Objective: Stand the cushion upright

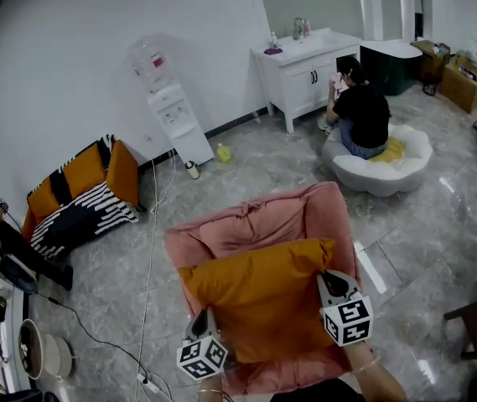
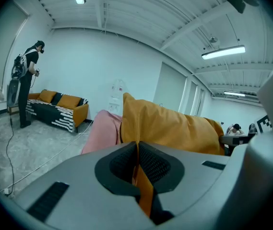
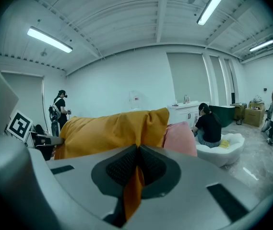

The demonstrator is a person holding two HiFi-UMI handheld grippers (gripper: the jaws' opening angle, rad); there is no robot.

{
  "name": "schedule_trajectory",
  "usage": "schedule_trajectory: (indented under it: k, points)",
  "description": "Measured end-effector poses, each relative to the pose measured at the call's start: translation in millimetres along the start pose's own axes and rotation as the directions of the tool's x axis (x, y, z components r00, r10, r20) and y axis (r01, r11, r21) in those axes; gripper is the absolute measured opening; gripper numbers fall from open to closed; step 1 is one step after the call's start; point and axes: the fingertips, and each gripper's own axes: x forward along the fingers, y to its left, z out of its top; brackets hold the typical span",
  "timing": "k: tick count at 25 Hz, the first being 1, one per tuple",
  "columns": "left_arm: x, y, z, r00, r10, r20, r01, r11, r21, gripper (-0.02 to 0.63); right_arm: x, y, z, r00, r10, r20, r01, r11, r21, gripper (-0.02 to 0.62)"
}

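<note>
An orange cushion hangs lifted over the pink armchair, its top edge tilted toward the chair back. My left gripper is shut on the cushion's near left corner, and orange fabric shows pinched between the dark pads. My right gripper is shut on the near right corner, again with orange fabric squeezed between its pads. The cushion fills the middle of the left gripper view, and the cushion spans the right gripper view with the pink armchair behind it.
An orange and striped sofa stands at the left wall. A water dispenser and a white cabinet line the back wall. A person sits on a white beanbag at the right. A cable runs across the floor.
</note>
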Motion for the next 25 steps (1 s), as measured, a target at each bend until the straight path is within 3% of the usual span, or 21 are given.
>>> schedule_trajectory:
  k: [25]
  points:
    - [113.5,-13.4,71.2,0.999,-0.019,0.049,0.017,0.999,0.038,0.031,100.4,-50.7,69.8,0.998,0.017,0.062,-0.015,0.999,-0.033,0.018]
